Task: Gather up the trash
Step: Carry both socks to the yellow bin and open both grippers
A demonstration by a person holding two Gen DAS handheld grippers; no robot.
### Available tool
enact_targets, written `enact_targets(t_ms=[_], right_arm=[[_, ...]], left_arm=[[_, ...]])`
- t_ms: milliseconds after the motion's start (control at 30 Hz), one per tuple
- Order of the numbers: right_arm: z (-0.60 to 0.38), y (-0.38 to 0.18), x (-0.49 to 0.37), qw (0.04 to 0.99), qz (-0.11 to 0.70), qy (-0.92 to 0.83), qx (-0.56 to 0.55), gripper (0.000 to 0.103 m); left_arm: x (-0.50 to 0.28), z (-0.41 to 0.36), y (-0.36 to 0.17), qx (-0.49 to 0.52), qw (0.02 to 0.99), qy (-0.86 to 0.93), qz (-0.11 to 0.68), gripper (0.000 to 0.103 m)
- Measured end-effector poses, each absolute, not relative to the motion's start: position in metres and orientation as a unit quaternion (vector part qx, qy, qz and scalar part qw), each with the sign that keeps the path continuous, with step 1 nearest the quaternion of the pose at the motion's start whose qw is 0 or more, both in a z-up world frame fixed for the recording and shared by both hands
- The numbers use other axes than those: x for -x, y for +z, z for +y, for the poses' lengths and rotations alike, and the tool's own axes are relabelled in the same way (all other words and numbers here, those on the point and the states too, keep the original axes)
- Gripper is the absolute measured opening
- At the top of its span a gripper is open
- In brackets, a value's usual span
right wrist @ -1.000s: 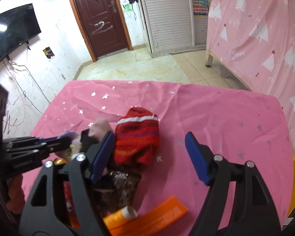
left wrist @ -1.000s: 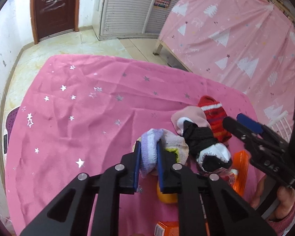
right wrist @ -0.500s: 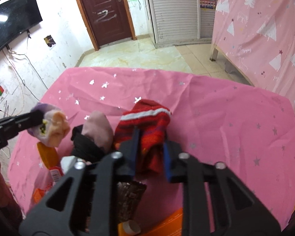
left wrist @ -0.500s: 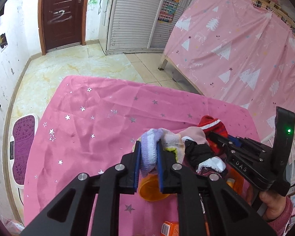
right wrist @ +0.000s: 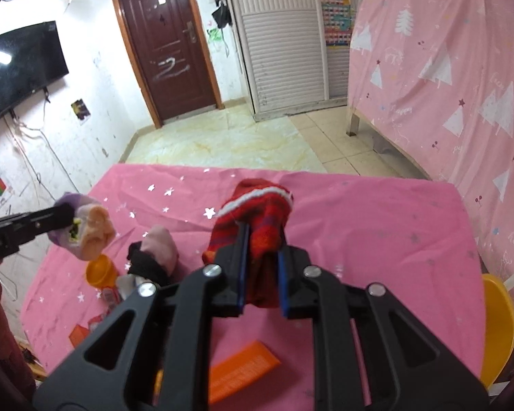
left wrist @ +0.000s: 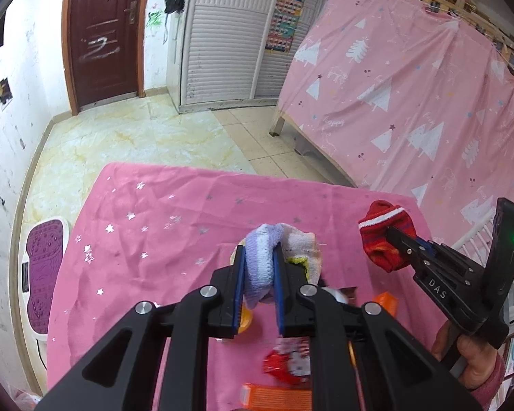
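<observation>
Holding a purple sock (left wrist: 260,267) in our left gripper (left wrist: 259,270) and a red sock (right wrist: 257,226) in our right gripper (right wrist: 261,274), fingers squeezed tight, we next needed a bin.

1. I count three sock bundles above or on the pink table (right wrist: 377,226): red one (right wrist: 257,219), lavender one (right wrist: 85,229), pink-black one (right wrist: 154,257).
2. Two orange boxes near its front edge (right wrist: 243,370) (right wrist: 80,335).
3. One orange cup (right wrist: 99,272).

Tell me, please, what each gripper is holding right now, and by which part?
The left gripper pinches a lilac-and-cream knitted sock at its lilac end; the right gripper clamps a red striped knitted sock across its middle.
</observation>
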State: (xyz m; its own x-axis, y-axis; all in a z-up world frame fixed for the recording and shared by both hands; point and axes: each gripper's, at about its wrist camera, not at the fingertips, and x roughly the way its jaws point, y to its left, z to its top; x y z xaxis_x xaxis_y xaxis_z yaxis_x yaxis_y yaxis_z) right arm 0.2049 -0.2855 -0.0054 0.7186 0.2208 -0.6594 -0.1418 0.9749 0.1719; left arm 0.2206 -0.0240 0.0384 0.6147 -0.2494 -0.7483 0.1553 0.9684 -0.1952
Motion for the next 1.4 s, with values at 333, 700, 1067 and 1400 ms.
enact_targets(t_ms=[333, 700, 1067, 1400], right_arm=[[-0.355, -0.002, -0.178, 0.934, 0.339, 0.065, -0.093, 0.013], [-0.454, -0.013, -0.139, 0.937, 0.319, 0.002, -0.141, 0.014], [-0.533, -0.053, -0.112, 0.924, 0.335, -0.060, -0.174, 0.014], [-0.580, -0.088, -0.105, 0.905, 0.346, -0.066, -0.240, 0.014]], left_arm=[[-0.214, -0.097, 0.055, 0.021, 0.898, -0.143, 0.416, 0.008], [-0.203, -0.207, 0.052, -0.021, 0.886, -0.195, 0.420, 0.008], [-0.192, -0.320, 0.031, -0.063, 0.854, -0.266, 0.443, 0.008], [-0.191, -0.396, 0.011, -0.096, 0.838, -0.286, 0.454, 0.008]])
